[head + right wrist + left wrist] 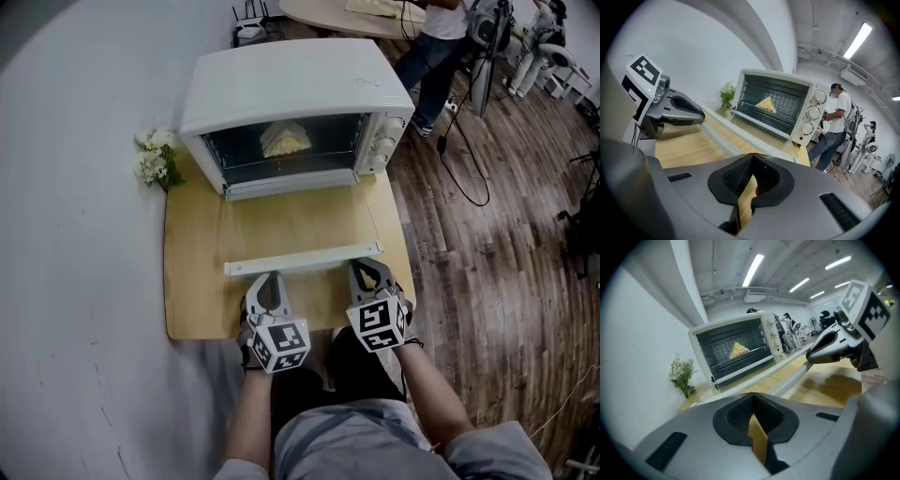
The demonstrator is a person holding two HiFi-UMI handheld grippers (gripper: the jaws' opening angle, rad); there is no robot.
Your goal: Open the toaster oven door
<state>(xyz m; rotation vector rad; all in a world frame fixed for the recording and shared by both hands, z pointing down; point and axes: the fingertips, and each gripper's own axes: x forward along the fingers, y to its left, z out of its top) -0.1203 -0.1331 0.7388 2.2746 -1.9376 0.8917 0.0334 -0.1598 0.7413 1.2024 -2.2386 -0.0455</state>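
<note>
The white toaster oven (291, 84) stands at the far end of a small wooden table (192, 281). Its glass door (300, 220) lies folded down flat, with the white handle bar (302, 259) toward me. A yellowish piece of food (284, 139) sits on the rack inside. My left gripper (265, 281) is shut and empty, just in front of the handle's left part. My right gripper (367, 270) is also shut and empty, close to the handle's right end. The left gripper view shows the oven (736, 350) and the right gripper (813, 355). The right gripper view shows the oven (776, 105) and the left gripper (701, 117).
A small bunch of white flowers (155, 157) stands against the pale wall, left of the oven. The table's right edge drops to a wood floor with black cables (469, 159). A person (436, 47) stands behind the oven near other equipment.
</note>
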